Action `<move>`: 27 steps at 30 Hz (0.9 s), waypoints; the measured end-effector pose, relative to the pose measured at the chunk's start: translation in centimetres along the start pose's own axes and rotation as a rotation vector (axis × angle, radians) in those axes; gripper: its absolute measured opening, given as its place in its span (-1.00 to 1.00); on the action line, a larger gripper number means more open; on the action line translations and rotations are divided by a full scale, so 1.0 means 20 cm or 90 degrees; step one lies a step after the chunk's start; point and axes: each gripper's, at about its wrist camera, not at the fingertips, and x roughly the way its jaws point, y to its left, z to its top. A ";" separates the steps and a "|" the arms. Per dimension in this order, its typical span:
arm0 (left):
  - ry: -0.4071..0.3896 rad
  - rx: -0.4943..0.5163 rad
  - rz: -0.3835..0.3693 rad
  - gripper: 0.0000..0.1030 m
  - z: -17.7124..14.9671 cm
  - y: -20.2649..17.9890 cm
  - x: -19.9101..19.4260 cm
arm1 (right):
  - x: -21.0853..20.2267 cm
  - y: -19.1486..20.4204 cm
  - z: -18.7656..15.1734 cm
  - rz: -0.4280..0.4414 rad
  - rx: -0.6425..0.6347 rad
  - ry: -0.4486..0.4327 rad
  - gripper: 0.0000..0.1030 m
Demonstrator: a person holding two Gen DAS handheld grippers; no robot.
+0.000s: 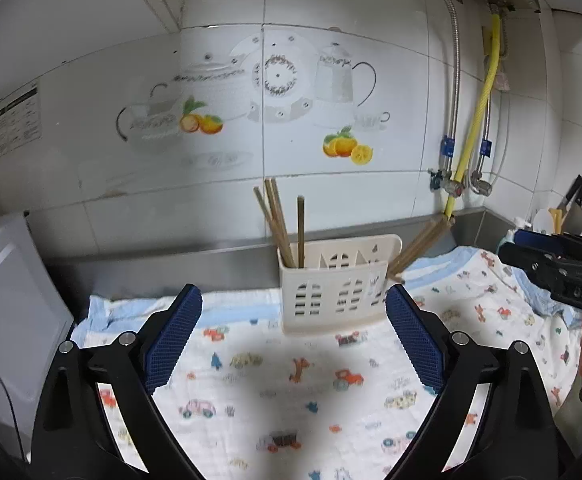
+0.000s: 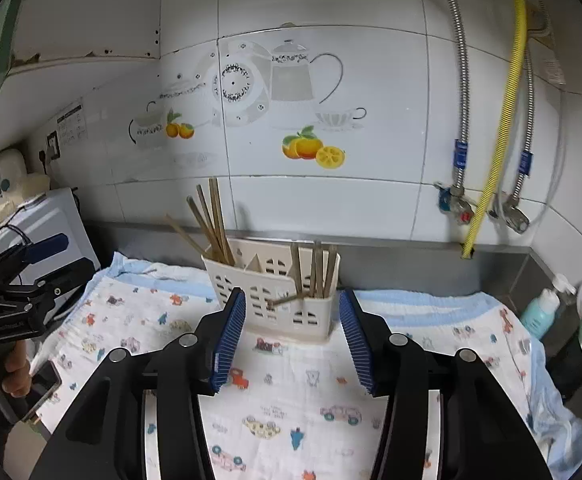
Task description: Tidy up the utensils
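Though both tools hang back from the work, the chopsticks [image 2: 211, 224] stand bunched in the left and right compartments of the cream holder [image 2: 275, 296] on the cloth-covered counter [image 2: 291, 392]; one stick [image 2: 287, 300] pokes out through a slot; left tool [image 1: 293, 336] spread wide, empty; right tool [image 2: 293, 340] partly spread, empty. Sticks judged light, stiff, smooth, apt to roll; pinch mid-shaft; holder light plastic, likely to tip.

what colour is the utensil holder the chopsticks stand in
Cream white, with slotted window-shaped cutouts. The utensil holder shows best in the right wrist view.
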 end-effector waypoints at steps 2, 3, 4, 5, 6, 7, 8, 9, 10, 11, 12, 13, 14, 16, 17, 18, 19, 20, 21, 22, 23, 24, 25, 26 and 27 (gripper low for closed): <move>0.001 0.001 -0.001 0.83 -0.04 -0.01 -0.03 | -0.03 0.03 -0.05 -0.001 0.001 -0.003 0.35; 0.000 0.002 0.002 0.86 -0.06 -0.02 -0.04 | -0.05 0.04 -0.06 -0.006 -0.005 -0.005 0.35; -0.002 0.003 0.006 0.87 -0.07 -0.02 -0.05 | -0.07 0.06 -0.08 -0.011 -0.009 -0.007 0.35; -0.003 0.001 0.014 0.87 -0.09 -0.03 -0.07 | -0.08 0.07 -0.10 -0.013 -0.008 -0.008 0.35; -0.001 -0.002 0.015 0.87 -0.11 -0.03 -0.08 | -0.10 0.08 -0.12 -0.012 -0.006 -0.006 0.37; 0.000 -0.009 0.013 0.88 -0.13 -0.03 -0.09 | -0.11 0.09 -0.14 -0.013 -0.005 -0.008 0.38; 0.001 -0.014 0.014 0.89 -0.14 -0.02 -0.10 | -0.13 0.10 -0.16 -0.015 -0.003 -0.010 0.40; -0.001 -0.018 0.019 0.90 -0.15 -0.02 -0.12 | -0.14 0.11 -0.17 -0.017 -0.005 -0.010 0.43; -0.004 -0.021 0.028 0.90 -0.17 -0.02 -0.13 | -0.16 0.12 -0.19 -0.020 -0.007 -0.010 0.45; -0.004 -0.023 0.034 0.90 -0.18 -0.01 -0.14 | -0.17 0.12 -0.20 -0.023 -0.008 -0.011 0.47; -0.004 -0.025 0.039 0.90 -0.19 -0.01 -0.16 | -0.19 0.13 -0.21 -0.027 -0.011 -0.010 0.47; -0.003 -0.029 0.040 0.90 -0.20 -0.01 -0.17 | -0.20 0.14 -0.22 -0.030 -0.012 -0.010 0.48; -0.002 -0.032 0.042 0.90 -0.21 -0.01 -0.18 | -0.21 0.15 -0.23 -0.032 -0.010 -0.012 0.54; 0.001 -0.020 0.053 0.90 -0.23 -0.03 -0.20 | -0.22 0.15 -0.26 -0.030 -0.002 -0.010 0.60; -0.002 -0.014 0.064 0.90 -0.24 -0.04 -0.21 | -0.23 0.16 -0.27 -0.030 0.000 -0.010 0.61; -0.004 -0.010 0.071 0.90 -0.25 -0.05 -0.22 | -0.24 0.16 -0.28 -0.029 0.003 -0.012 0.63; -0.004 -0.009 0.073 0.90 -0.26 -0.05 -0.23 | -0.25 0.17 -0.29 -0.028 0.006 -0.012 0.63; -0.002 -0.010 0.069 0.90 -0.27 -0.06 -0.25 | -0.26 0.17 -0.31 -0.029 0.011 -0.014 0.65; -0.002 -0.012 0.068 0.90 -0.28 -0.06 -0.26 | -0.26 0.17 -0.32 -0.031 0.014 -0.014 0.65; -0.003 -0.016 0.072 0.90 -0.28 -0.06 -0.27 | -0.27 0.17 -0.34 -0.031 0.017 -0.014 0.66; -0.004 -0.018 0.072 0.90 -0.29 -0.06 -0.28 | -0.27 0.17 -0.35 -0.030 0.023 -0.012 0.67; -0.006 -0.019 0.072 0.90 -0.30 -0.06 -0.30 | -0.28 0.17 -0.36 -0.029 0.026 -0.010 0.67; -0.008 -0.018 0.076 0.90 -0.31 -0.06 -0.31 | -0.28 0.17 -0.38 -0.029 0.028 -0.009 0.68; -0.011 -0.016 0.078 0.90 -0.31 -0.07 -0.33 | -0.29 0.17 -0.39 -0.031 0.031 -0.009 0.72; -0.012 -0.015 0.080 0.90 -0.32 -0.07 -0.34 | -0.30 0.16 -0.40 -0.032 0.036 -0.008 0.73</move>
